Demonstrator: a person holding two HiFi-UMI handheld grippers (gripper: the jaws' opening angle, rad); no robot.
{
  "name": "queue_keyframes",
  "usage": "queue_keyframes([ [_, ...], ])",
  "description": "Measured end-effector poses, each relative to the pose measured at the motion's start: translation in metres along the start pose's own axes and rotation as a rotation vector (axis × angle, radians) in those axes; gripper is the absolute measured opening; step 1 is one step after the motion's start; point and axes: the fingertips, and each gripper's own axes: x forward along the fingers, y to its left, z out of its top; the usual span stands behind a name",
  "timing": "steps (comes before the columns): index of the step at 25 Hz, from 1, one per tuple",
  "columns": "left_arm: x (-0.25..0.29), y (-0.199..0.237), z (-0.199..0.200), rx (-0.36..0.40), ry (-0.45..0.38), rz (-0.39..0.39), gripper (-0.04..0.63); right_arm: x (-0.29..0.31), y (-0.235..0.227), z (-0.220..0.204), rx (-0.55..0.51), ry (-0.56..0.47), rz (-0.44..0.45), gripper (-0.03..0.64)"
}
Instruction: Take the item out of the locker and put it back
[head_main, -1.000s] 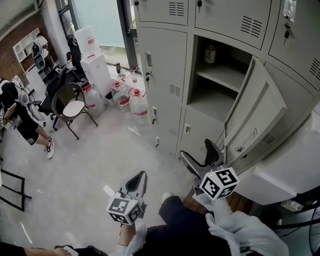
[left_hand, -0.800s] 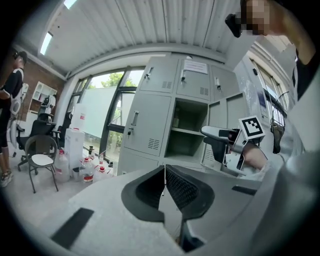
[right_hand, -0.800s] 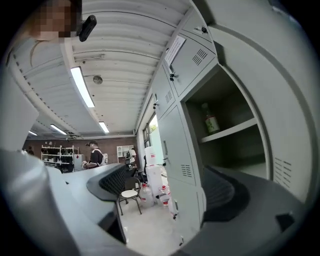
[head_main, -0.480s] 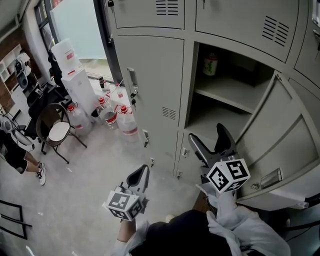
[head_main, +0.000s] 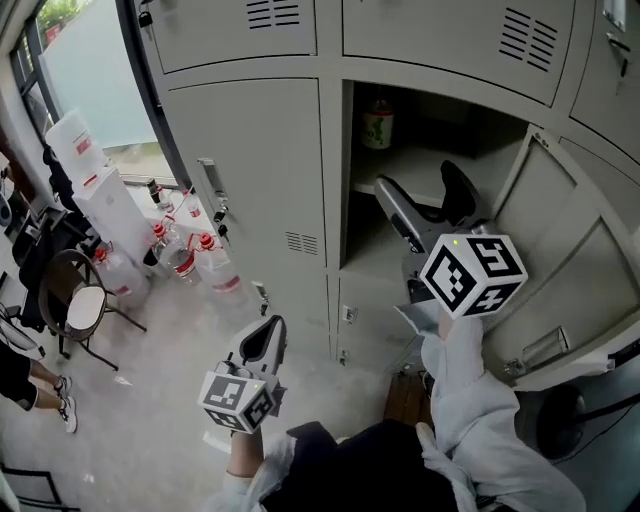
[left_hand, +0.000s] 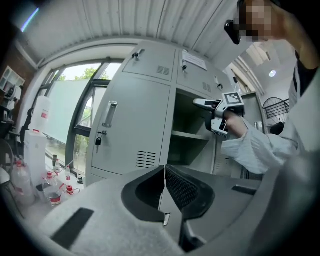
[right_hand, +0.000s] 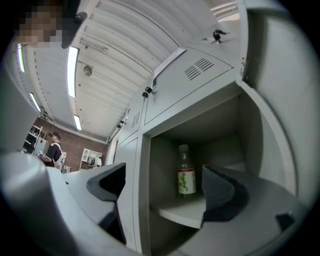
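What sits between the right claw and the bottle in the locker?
Only bare shelf; the right gripper view shows the open right claw apart from the bottle.

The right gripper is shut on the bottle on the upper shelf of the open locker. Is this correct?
No. The right gripper has its jaws open and holds nothing; the bottle stands untouched on the upper shelf, as the right gripper view shows.

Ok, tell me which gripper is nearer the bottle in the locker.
Right. The right gripper is raised at the open locker, jaws apart and aimed at the bottle on its upper shelf, not touching. The left gripper hangs low, shut, before the closed door.
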Motion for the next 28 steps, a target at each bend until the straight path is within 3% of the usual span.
queue_keyframes([
  [7,0.028,0.02,0.017,0.016,0.003,-0.123,0.014,0.054,-0.028,-0.008,-0.107,0.158,-0.08,0.462],
  [14,0.029,0.033,0.028,0.016,0.026,-0.186,0.014,0.115,-0.063,-0.031,-0.101,0.259,-0.118,0.463],
  [23,0.029,0.061,0.023,-0.019,0.034,-0.135,0.014,0.172,-0.08,-0.069,-0.092,0.395,-0.082,0.462],
  [28,0.04,0.065,0.026,-0.014,0.027,-0.135,0.014,0.185,-0.087,-0.074,-0.098,0.394,-0.108,0.453],
])
